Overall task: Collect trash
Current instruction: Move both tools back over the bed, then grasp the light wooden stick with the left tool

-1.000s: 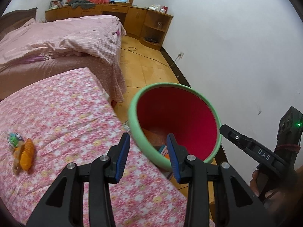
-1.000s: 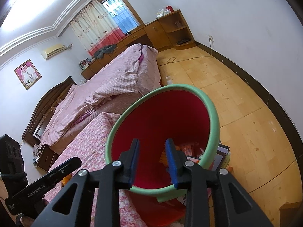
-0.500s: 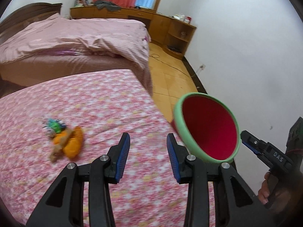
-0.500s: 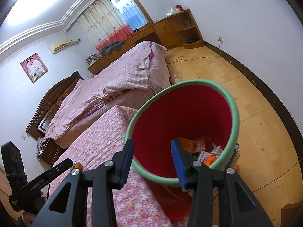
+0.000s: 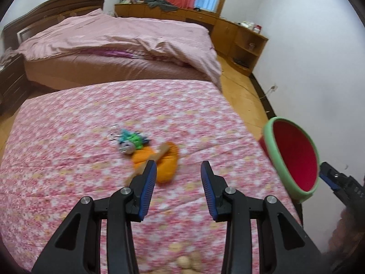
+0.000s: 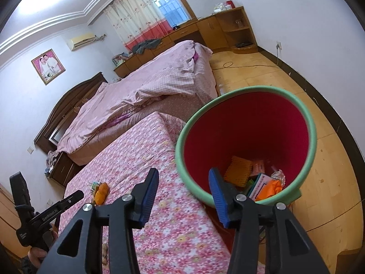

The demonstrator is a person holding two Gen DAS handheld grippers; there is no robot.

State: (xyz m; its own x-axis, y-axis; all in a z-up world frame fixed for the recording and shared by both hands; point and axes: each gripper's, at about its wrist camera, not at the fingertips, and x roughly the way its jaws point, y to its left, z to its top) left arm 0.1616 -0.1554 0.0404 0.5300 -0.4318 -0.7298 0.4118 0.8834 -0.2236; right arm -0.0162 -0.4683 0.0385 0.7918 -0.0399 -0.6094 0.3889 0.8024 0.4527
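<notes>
Trash lies mid-bed on the floral bedspread (image 5: pixel 68 159): a soft orange wrapper (image 5: pixel 167 164) and a crinkly green one (image 5: pixel 132 140), both light. Left gripper (image 5: pixel 178 182) hovers half-open, empty; pinch the orange bulge. Right gripper (image 6: pixel 183 196), empty, is opening beside the bin (image 6: pixel 312 137) at the bed's edge.

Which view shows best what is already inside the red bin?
The right wrist view: it looks down into the red bin, showing an orange mesh piece, booklets and wrappers at the bottom. The left wrist view catches the bin only at the frame's edge, its red wall visible, contents hidden.
</notes>
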